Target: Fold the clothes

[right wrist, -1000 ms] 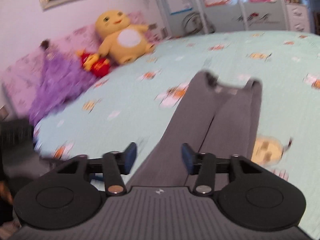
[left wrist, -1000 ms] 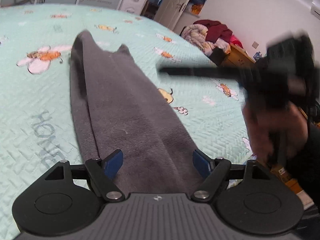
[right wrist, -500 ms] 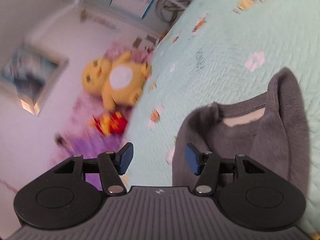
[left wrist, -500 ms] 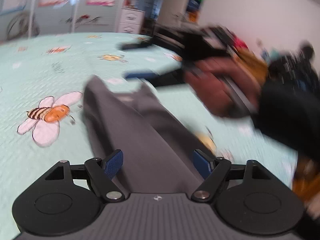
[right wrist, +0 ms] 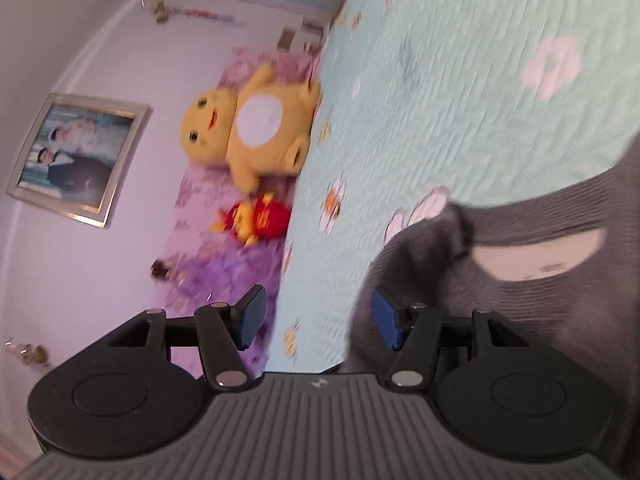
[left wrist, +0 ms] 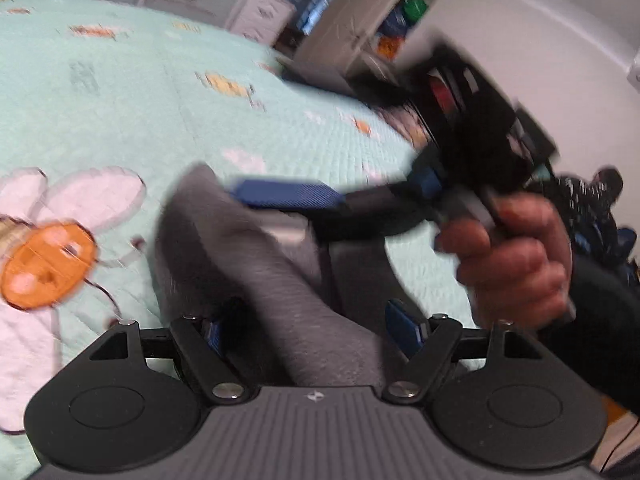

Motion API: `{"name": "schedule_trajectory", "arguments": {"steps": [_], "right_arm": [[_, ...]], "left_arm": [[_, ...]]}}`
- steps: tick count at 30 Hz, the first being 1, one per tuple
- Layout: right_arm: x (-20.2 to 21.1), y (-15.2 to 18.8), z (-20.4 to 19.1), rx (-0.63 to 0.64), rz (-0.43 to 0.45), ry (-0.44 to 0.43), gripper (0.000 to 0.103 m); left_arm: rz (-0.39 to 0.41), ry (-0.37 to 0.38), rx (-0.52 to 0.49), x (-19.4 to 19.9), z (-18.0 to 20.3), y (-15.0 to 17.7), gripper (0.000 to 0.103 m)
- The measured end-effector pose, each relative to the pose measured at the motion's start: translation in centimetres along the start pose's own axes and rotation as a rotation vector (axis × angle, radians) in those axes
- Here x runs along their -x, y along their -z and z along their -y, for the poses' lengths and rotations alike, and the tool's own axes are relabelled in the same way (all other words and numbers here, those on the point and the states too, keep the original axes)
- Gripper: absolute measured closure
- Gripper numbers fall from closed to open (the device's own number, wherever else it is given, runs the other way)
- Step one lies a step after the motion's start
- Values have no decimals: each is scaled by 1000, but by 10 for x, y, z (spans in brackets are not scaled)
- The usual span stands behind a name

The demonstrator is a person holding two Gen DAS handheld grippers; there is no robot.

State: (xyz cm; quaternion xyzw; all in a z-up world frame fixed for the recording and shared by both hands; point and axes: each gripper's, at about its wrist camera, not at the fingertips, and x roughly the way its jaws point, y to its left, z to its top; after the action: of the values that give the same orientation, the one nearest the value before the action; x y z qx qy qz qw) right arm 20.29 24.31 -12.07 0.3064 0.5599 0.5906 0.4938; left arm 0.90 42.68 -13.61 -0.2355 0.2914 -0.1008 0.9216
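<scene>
A grey garment [left wrist: 260, 264] lies folded into a long strip on the mint bedspread [left wrist: 120, 100]. My left gripper [left wrist: 308, 328] hovers low over it. Its jaws are opening wide, the strip runs between them, and the pads do not press on it. A hand [left wrist: 516, 256] holds my right gripper rolled on its side, with one blue finger [left wrist: 286, 195] over the garment's far end. In the right wrist view the right gripper [right wrist: 319, 318] is open at the edge of the garment [right wrist: 520, 320], near the collar label [right wrist: 540, 258], with only bedspread [right wrist: 460, 100] between its pads.
A yellow plush toy [right wrist: 256, 132], a red plush toy [right wrist: 256, 220] and purple pillows [right wrist: 208, 272] lie at the head of the bed under a framed picture [right wrist: 76, 160]. An open wardrobe [left wrist: 360, 20] stands beyond the bed.
Both grippers have travelled along the garment to its collar end. The right gripper has rolled onto its side and swung across the left wrist view. The picture is blurred by motion.
</scene>
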Motion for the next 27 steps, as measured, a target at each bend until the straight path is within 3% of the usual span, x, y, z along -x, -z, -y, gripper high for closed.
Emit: {"name": "schedule_trajectory", "arguments": {"steps": [2, 8, 13, 16, 19, 20, 23, 25, 27], "right_arm": [[-8, -7, 7, -27, 37, 20, 42], [-25, -20, 24, -92, 135, 102, 42], [15, 10, -9, 32, 194, 14, 41], [3, 24, 7, -43, 96, -11, 40], [-28, 20, 31, -92, 38, 45, 41], [-38, 18, 39, -110, 20, 63, 53], [-34, 16, 46, -150, 30, 21, 57], [-29, 16, 33, -92, 16, 45, 53], [-23, 16, 14, -40, 20, -22, 36]], "left_arm": [[1, 12, -33, -6, 5, 5, 9], [14, -11, -115, -5, 18, 13, 7], [41, 23, -117, -3, 18, 17, 4], [40, 22, -154, -5, 25, 20, 0], [53, -13, -163, -4, 26, 23, 8], [59, -4, -157, -3, 26, 23, 7], [72, 37, -148, -1, 25, 23, 2], [77, 46, -144, -1, 24, 23, 1], [77, 35, -163, -4, 30, 24, 1]]}}
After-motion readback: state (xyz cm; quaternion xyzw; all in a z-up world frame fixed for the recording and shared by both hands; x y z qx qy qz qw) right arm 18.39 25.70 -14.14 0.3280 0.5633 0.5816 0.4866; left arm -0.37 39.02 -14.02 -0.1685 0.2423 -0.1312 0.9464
